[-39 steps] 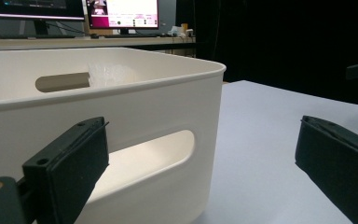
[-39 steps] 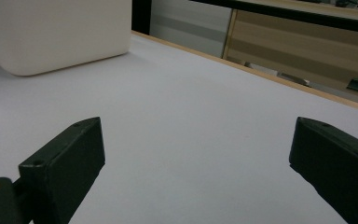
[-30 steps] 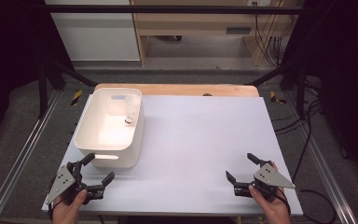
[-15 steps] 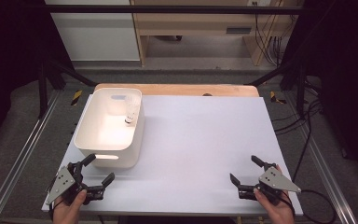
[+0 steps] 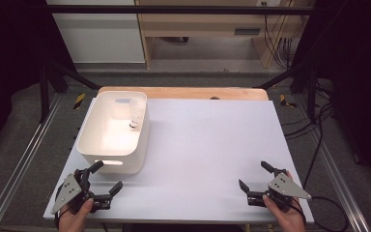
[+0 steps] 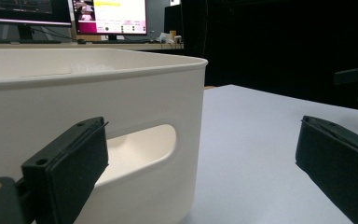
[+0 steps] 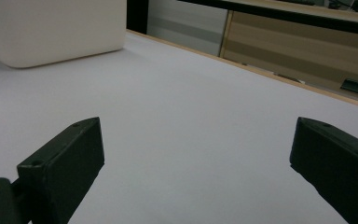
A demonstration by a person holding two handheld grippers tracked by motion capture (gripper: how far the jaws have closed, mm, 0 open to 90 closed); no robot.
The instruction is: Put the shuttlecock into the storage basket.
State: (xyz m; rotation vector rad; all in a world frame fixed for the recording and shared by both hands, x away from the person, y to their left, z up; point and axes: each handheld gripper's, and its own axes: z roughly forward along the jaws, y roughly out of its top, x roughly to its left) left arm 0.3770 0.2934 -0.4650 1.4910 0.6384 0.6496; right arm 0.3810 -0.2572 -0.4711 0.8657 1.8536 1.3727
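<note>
**Both grippers spread, low at the near table edge**

White bin sits at the table's left side, back half. Inside, against its right wall, a small white object with a dark base; too small to identify. Left gripper held at the near left corner, jaws wide apart, empty, just in front of the bin's handle slot. Right gripper at the near right corner, jaws likewise apart, empty, over bare white tabletop, well away from the bin.
</note>
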